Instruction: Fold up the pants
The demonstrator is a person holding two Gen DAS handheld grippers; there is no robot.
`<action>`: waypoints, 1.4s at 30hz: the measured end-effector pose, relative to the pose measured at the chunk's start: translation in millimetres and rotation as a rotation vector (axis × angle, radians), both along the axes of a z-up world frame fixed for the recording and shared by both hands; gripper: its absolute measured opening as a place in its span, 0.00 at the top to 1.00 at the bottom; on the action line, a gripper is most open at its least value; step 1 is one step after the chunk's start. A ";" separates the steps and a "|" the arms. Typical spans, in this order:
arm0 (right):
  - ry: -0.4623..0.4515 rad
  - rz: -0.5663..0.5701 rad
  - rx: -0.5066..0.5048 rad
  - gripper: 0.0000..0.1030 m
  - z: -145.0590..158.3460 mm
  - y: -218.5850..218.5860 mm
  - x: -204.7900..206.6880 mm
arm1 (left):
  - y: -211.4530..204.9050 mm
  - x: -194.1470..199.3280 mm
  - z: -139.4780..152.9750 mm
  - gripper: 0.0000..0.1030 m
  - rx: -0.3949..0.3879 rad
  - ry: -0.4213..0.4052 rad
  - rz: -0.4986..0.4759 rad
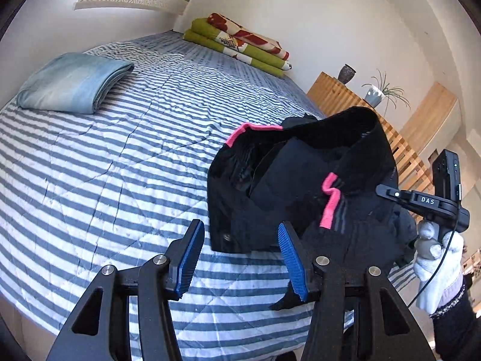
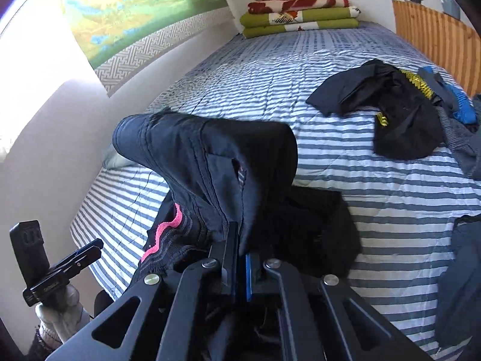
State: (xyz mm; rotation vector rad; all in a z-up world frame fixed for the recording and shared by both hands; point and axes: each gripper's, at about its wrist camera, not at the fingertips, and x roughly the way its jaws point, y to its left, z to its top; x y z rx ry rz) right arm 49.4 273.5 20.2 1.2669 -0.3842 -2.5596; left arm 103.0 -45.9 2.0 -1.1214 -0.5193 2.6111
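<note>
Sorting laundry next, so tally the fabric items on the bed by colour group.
Black with pink trim: 1, the pants
Black with yellow: 1, loose garment
Light blue: 1, folded cloth
Green and red floral: 1, stack of folded blankets
Total: 4

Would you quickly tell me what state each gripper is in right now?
Left gripper: open, holding nothing.
Right gripper: shut on the black pants.
</note>
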 end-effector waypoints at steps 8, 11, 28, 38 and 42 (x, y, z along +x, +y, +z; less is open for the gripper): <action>-0.097 -0.304 0.102 0.84 -8.8 133.1 -0.3 | 59.1 -89.1 26.3 0.46 -0.088 0.019 -0.131; -0.127 -0.375 0.217 0.80 -10.8 153.7 16.3 | 90.7 -117.4 44.4 0.36 -0.122 0.049 -0.209; -0.021 0.030 0.166 0.29 -1.8 24.0 37.9 | 213.3 -244.5 34.9 0.29 -0.174 -0.156 -0.398; -0.038 -0.083 0.117 0.90 -9.9 61.9 46.6 | 204.9 -261.7 -12.6 0.95 -0.144 -0.283 -0.296; 0.028 -0.156 0.128 0.92 18.2 83.6 52.7 | 158.4 -235.4 24.4 0.95 -0.028 -0.202 -0.207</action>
